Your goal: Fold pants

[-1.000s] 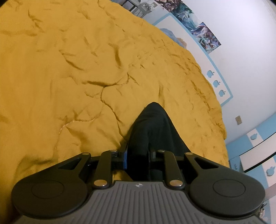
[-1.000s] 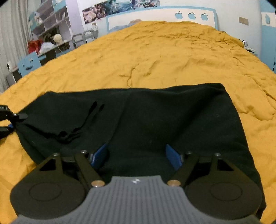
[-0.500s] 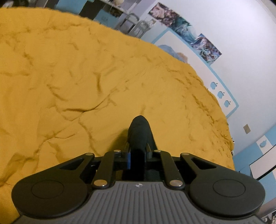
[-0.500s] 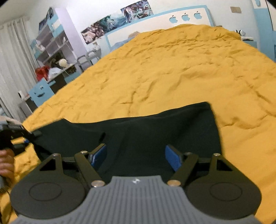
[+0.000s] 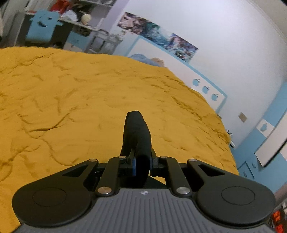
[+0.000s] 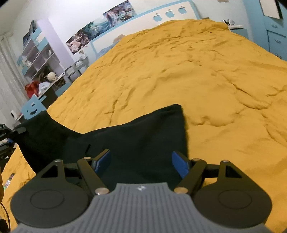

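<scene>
The black pants (image 6: 136, 136) hang lifted above a yellow bedspread (image 6: 206, 80). My left gripper (image 5: 142, 162) is shut on a bunched edge of the pants (image 5: 137, 132), which sticks up between its fingers. In the right wrist view the left gripper (image 6: 10, 136) shows at the far left, holding the pants' raised left corner. My right gripper (image 6: 141, 161) is open, its blue pads (image 6: 179, 164) wide apart with the black cloth lying between and below them; I cannot tell whether it touches the cloth.
The yellow bedspread (image 5: 80, 107) fills most of both views. A headboard with blue apple shapes (image 6: 168, 12) stands at the far end. Shelves and a desk with a blue chair (image 6: 33, 107) stand to the left, blue cabinets (image 6: 274, 35) to the right.
Both grippers have risen and tilted up, lifting the pants off the bed. More of the room's walls shows now. The left gripper stays shut on the cloth; the right stays open.
</scene>
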Tool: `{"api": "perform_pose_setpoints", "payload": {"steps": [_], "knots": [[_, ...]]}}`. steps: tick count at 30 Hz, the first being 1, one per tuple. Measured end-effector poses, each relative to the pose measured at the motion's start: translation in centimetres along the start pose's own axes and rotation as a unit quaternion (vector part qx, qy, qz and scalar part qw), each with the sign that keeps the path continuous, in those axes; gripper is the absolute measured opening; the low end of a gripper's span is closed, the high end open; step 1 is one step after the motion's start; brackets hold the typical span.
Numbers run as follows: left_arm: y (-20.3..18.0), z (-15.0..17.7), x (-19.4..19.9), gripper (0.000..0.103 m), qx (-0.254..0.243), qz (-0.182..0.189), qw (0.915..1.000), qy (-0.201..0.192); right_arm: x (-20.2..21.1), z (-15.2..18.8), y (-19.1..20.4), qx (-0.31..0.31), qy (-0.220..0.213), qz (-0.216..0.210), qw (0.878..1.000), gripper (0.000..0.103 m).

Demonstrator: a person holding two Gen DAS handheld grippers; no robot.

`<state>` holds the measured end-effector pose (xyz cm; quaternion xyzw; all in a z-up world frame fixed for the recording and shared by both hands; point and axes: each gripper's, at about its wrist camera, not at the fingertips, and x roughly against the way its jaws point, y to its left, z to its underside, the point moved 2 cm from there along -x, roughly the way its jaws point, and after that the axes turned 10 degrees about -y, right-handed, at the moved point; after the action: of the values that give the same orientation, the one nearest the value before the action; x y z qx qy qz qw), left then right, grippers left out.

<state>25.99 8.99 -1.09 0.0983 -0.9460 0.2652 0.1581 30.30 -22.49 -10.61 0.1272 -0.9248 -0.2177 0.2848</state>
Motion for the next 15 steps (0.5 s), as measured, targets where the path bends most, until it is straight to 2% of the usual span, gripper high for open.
{"api": "perform_pose_setpoints", "payload": {"steps": [9, 15], "knots": [[-6.0, 1.6, 0.0, 0.013, -0.035, 0.044, 0.9984, 0.004, 1.5, -0.8, -2.5, -0.035, -0.008, 0.014, 0.999, 0.072], [-9.6, 3.6, -0.5, 0.013, -0.063, 0.075, 0.995, 0.021, 2.4, -1.6, -4.0, -0.053, -0.014, 0.021, 0.998, 0.072]]}}
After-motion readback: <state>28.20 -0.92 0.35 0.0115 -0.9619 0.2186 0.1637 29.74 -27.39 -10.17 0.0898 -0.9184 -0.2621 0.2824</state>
